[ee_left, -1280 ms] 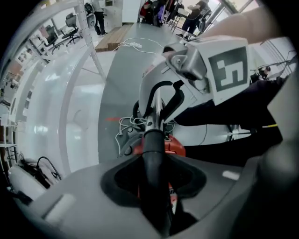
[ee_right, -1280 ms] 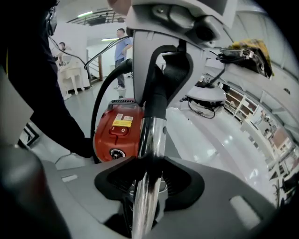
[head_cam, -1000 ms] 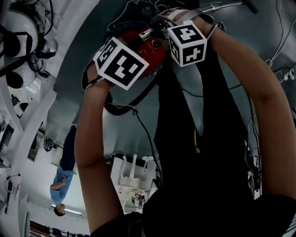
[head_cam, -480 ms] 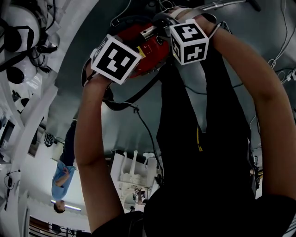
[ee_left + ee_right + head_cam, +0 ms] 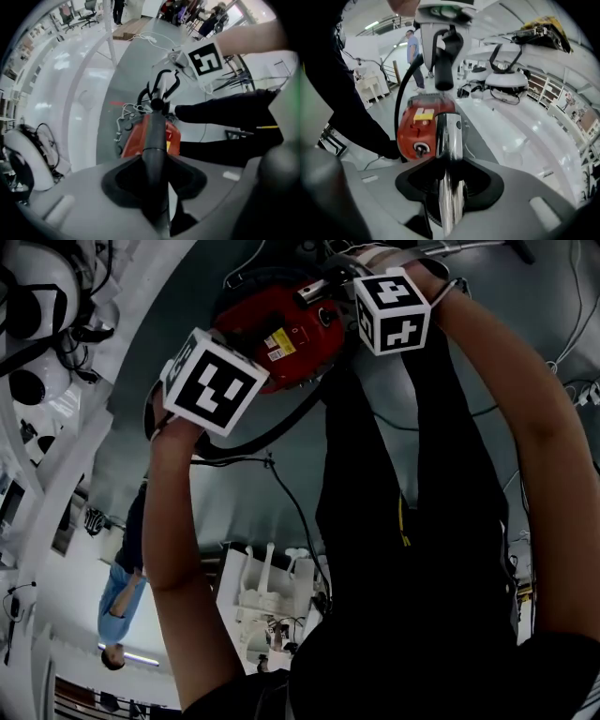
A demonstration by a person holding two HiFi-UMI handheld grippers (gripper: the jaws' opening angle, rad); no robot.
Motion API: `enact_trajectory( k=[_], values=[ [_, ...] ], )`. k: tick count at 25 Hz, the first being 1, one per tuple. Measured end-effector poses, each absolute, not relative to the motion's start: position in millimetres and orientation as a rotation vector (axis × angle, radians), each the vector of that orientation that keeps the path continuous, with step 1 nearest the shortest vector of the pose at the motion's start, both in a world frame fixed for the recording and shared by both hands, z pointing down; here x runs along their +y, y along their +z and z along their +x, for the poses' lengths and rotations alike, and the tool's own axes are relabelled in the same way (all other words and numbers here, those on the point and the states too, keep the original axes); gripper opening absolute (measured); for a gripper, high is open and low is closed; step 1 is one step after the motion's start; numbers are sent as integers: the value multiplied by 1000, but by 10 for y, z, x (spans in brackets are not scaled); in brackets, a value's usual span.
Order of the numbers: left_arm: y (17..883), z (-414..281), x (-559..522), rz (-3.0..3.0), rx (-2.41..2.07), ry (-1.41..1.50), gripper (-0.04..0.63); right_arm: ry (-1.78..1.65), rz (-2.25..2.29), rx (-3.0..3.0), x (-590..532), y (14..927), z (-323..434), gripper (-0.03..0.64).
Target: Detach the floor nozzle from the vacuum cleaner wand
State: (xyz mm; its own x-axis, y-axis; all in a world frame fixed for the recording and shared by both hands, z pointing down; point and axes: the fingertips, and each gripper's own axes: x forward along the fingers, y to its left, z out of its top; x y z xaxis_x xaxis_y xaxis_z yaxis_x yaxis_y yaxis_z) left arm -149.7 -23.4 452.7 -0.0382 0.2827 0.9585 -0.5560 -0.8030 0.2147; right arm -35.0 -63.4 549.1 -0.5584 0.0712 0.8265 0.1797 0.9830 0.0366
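Observation:
My left gripper [image 5: 211, 381] is shut on a black tube piece [image 5: 155, 140]; a black hose [image 5: 404, 98] runs from that piece down to the red vacuum body [image 5: 277, 334]. My right gripper [image 5: 394, 313] is shut on the chrome wand [image 5: 449, 136], which has a small button near its upper end. In the right gripper view the black tube piece [image 5: 444, 65] hangs under the left gripper [image 5: 445, 14], apart from the wand's end. The red vacuum body [image 5: 417, 129] lies on the grey floor below both. No wide floor head is in view.
The person's black trousers [image 5: 403, 474] fill the middle right. Cables [image 5: 281, 493] trail over the floor near the vacuum body. White equipment [image 5: 37, 296] stands at the left, white furniture [image 5: 267, 592] further off. Another person in blue [image 5: 117, 601] stands in the distance.
My left gripper has moved left and away from the right gripper with the black tube piece in it, uncovering more of the red vacuum body. The right gripper has stayed in place.

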Motion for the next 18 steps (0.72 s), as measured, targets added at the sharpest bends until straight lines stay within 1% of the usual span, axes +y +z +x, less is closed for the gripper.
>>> enact_trajectory(
  k=[3, 6, 18],
  values=[
    [4376, -1981, -164, 1613, -386, 1920, 144, -153, -127, -2049, -820, 5729, 123, 170],
    [4465, -2174, -35, 1591, -414, 1938, 145, -158, -156, -2021, -711, 5723, 261, 170],
    [4990, -1913, -72, 1728, -409, 2039, 152, -164, -182, -1961, -458, 5962, 131, 173]
  ],
)
